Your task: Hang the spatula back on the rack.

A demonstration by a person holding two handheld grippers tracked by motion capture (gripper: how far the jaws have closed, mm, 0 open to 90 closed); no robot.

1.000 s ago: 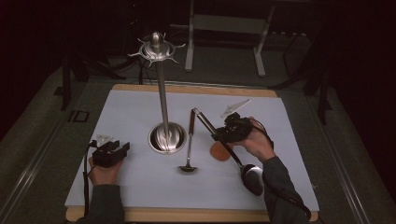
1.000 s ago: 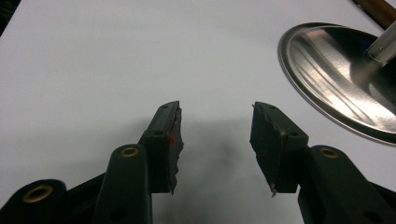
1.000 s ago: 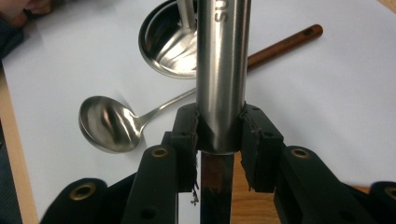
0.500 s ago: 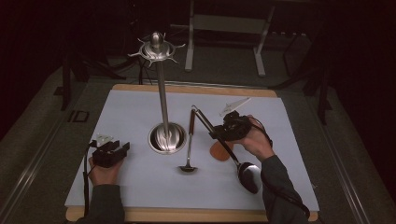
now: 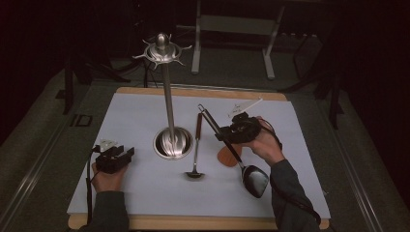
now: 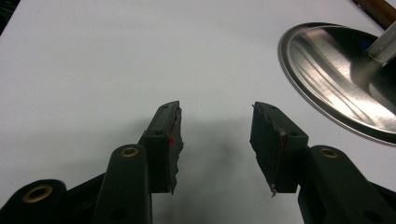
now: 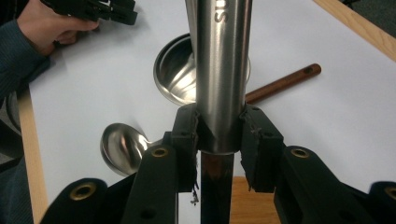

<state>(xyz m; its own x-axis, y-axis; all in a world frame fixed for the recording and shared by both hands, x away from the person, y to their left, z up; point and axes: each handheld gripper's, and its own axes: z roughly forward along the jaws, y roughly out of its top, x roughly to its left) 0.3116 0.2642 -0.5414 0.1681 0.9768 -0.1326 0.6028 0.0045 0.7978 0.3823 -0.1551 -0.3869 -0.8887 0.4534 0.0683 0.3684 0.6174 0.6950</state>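
The right gripper [image 5: 226, 136] clamped a spoon's [image 5: 255, 180] steel handle, raised for hanging on the rack [image 5: 164, 50], while the left gripper [image 5: 121, 155] rested open.

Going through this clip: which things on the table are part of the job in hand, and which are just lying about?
In hand:
- spatula, its steel handle clamped in the right gripper
- utensil stand, a tall pole with hooks on top, probably where the spatula goes

Lying about:
- ladle flat on the white mat
- orange piece under the spatula
- left gripper, open and idle
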